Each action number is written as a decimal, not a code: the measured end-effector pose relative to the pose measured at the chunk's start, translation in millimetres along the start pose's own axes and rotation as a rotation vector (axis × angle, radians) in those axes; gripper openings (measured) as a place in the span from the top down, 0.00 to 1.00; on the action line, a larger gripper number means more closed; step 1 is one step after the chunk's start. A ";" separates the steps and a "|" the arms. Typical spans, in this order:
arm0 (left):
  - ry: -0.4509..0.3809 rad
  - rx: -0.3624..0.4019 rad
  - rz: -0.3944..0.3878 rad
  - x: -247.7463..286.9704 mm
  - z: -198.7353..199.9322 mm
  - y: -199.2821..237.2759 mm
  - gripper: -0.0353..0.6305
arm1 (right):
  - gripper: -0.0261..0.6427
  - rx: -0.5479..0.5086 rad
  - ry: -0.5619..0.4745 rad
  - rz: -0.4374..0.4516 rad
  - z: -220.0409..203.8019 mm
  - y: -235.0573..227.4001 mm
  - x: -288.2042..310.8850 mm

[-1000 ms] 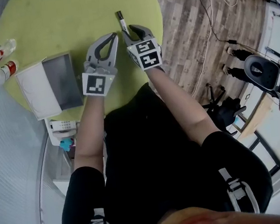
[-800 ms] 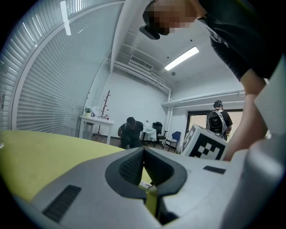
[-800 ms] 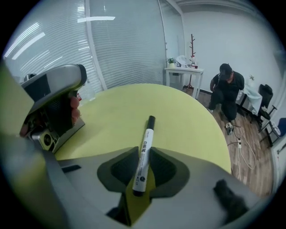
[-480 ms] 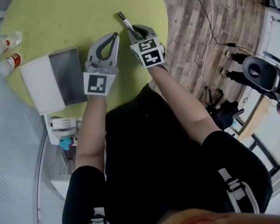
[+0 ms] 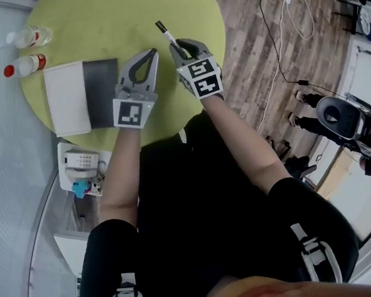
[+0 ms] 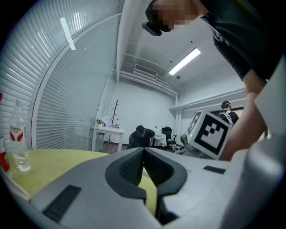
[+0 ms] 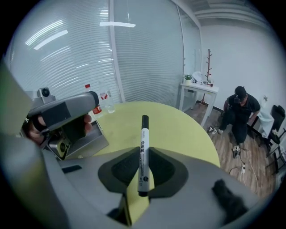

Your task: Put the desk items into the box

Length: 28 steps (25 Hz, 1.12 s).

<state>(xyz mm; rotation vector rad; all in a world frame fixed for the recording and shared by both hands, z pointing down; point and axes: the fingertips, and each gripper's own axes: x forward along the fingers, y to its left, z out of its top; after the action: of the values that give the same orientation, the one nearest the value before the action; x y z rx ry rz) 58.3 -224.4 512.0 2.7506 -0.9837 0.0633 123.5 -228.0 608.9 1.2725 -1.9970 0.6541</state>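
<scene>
Entry, head view. A round yellow-green counter [image 5: 117,19] is recorded, with both tools held over its 5 o'clock part.

Right hand-held gripper [image 5: 180,47] [image 7: 143,154]: the jaws have just been closing and are now clamped on a white-barrelled marker with a black cap [image 5: 164,32] [image 7: 144,134]. The barrel is pinched between the dark pads near its rear end. The capped end is projected past the jaw tips, towards 11 o'clock in the head view. The marker is thus held in this tool, over the counter and not in the box.

Left hand-held gripper [image 5: 153,52] [image 6: 144,152]: the jaw tips are brought together and nothing is seen between them. It is positioned just beside the right one, at its 9 o'clock.

An open grey rectangular box [image 5: 102,87] [image 7: 89,141] is noted on the counter at 9 o'clock of the left tool, just beside it. Its white lid [image 5: 66,98] is laid open on the far side, towards the counter's 8 o'clock edge. No item is seen in the visible part of the box.

Two clear plastic bottles with red labels [image 5: 26,37] [image 5: 24,65] are lying at the counter's 10 o'clock edge, near the lid but apart from it.
</scene>
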 end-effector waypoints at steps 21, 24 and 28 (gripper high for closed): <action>-0.079 -0.039 0.591 -90.4 27.7 33.2 0.93 | 0.86 -0.490 -0.053 0.535 61.9 107.3 -1.3; -0.093 -0.041 0.680 -103.3 26.4 32.5 0.93 | 0.86 -0.563 -0.051 0.608 60.9 123.5 -1.7; -0.110 -0.044 0.809 -130.4 19.5 30.8 0.93 | 0.86 -0.666 -0.044 0.702 50.2 149.8 -1.6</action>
<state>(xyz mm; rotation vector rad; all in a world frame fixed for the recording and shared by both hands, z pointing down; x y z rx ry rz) -62.9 -170.8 484.1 2.1522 -2.0213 0.0161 -26.6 -203.2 566.6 0.1839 -2.4054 0.2059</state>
